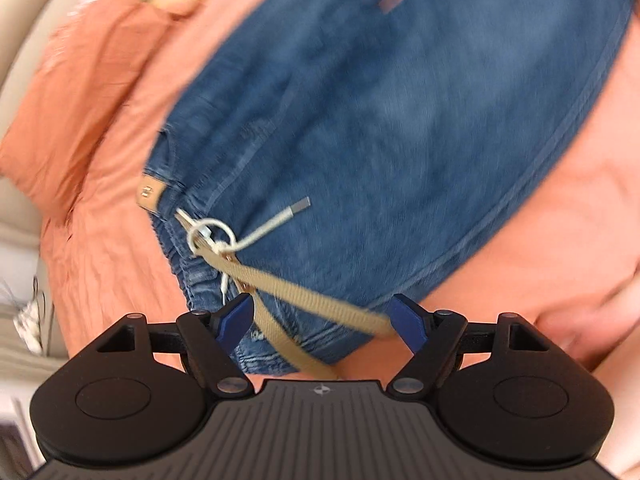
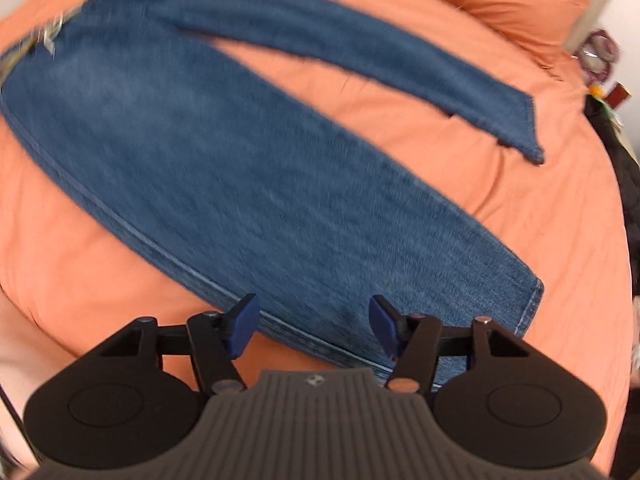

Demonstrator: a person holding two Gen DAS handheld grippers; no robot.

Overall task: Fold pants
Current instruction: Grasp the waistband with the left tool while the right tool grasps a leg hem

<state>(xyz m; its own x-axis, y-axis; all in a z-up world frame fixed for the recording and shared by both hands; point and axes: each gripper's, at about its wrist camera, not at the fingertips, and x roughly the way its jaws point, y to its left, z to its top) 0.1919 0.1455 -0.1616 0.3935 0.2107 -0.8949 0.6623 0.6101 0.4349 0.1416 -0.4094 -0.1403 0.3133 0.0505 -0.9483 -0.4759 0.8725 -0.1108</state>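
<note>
Blue denim pants [image 2: 248,168] spread flat on an orange bed cover [image 2: 400,92], legs splayed apart. Left tool [image 1: 324,316] spread wide over the waistband, tan belt strap [image 1: 304,292] running between its blue pads, seemingly unpinched though blur hinders certainty. Right tool [image 2: 316,326] half spread above the nearer leg's side seam close to the hem, gripping nothing.
</note>
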